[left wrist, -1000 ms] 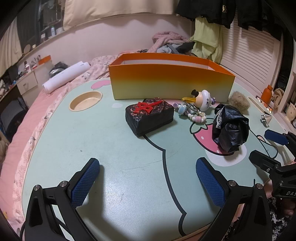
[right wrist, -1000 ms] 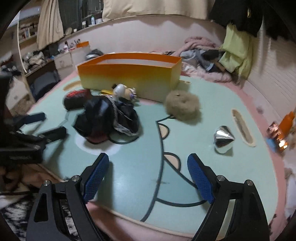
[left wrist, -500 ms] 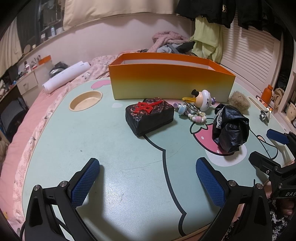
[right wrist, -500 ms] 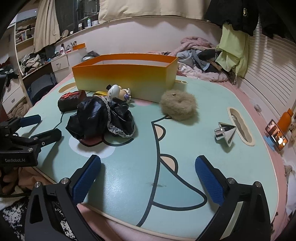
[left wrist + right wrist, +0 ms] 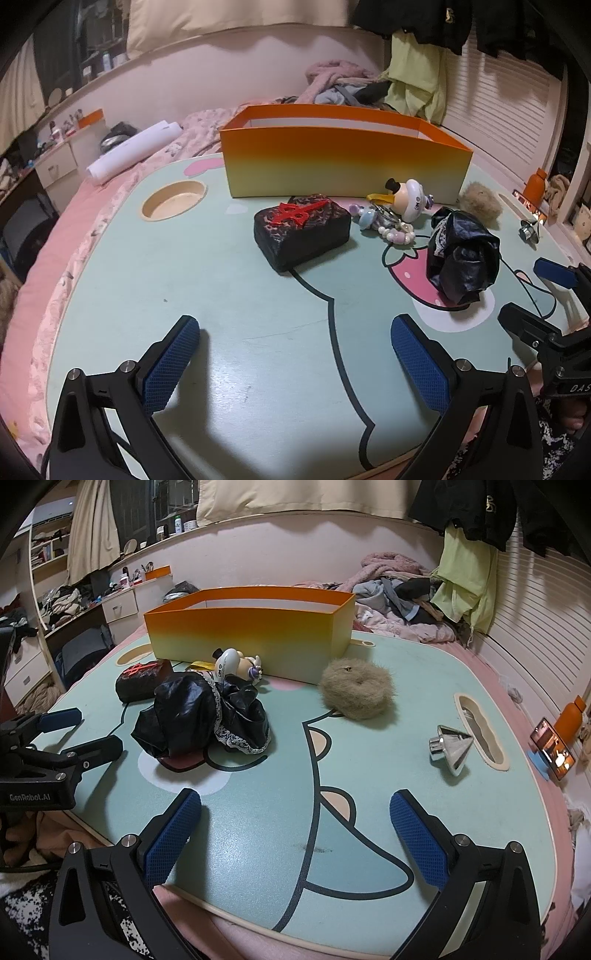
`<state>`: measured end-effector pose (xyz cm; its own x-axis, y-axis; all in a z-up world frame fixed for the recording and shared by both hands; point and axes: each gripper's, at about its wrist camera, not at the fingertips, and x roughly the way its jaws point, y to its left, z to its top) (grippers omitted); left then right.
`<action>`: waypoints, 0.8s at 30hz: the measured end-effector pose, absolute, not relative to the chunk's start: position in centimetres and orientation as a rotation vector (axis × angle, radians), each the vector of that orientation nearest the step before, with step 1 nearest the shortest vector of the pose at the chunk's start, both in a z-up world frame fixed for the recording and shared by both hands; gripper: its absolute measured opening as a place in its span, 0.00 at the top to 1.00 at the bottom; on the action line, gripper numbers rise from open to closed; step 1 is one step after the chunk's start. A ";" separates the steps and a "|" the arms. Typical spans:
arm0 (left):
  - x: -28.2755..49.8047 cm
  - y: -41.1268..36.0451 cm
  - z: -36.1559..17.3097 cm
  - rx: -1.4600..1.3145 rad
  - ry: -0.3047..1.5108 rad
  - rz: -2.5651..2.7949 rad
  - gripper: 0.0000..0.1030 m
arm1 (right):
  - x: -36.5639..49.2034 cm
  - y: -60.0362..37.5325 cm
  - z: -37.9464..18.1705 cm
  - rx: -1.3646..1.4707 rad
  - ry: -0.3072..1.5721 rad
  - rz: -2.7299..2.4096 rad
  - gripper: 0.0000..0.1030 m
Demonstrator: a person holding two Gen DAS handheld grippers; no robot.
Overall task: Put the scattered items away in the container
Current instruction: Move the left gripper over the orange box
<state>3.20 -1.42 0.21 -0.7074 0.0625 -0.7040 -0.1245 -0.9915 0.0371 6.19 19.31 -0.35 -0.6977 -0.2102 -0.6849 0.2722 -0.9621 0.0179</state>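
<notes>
Both the left gripper (image 5: 295,354) and the right gripper (image 5: 295,830) hover with jaws wide apart, empty. The orange cardboard container (image 5: 343,162) stands behind the clutter. The crumpled black lace-trimmed fabric (image 5: 203,716) may slump or snag the white duck figurine (image 5: 236,664) touching it.

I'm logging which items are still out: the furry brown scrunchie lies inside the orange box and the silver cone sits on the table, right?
Not quite. The furry brown scrunchie lies on the table just outside the orange box, by its near corner, as the right wrist view shows. The silver cone does sit on the table.
</notes>
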 end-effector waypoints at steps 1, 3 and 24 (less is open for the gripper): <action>3.3 -1.4 0.4 -1.150 0.129 2.811 0.00 | 6.2 19.3 -0.4 1.063 0.124 -2.673 0.01; 3.4 -1.6 1.4 -1.123 0.119 2.811 0.00 | 6.2 19.3 -0.4 1.063 0.124 -2.672 0.01; -13.8 6.6 9.2 -1.373 -0.125 2.383 0.27 | 6.0 19.2 -0.7 1.056 0.120 -2.668 0.01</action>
<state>-13.84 6.63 9.16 -0.4464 0.3712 -0.8142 -0.2843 -0.9216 -0.2643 6.03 19.21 -0.71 -0.6986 -0.2170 -0.6819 0.2774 -0.9605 0.0214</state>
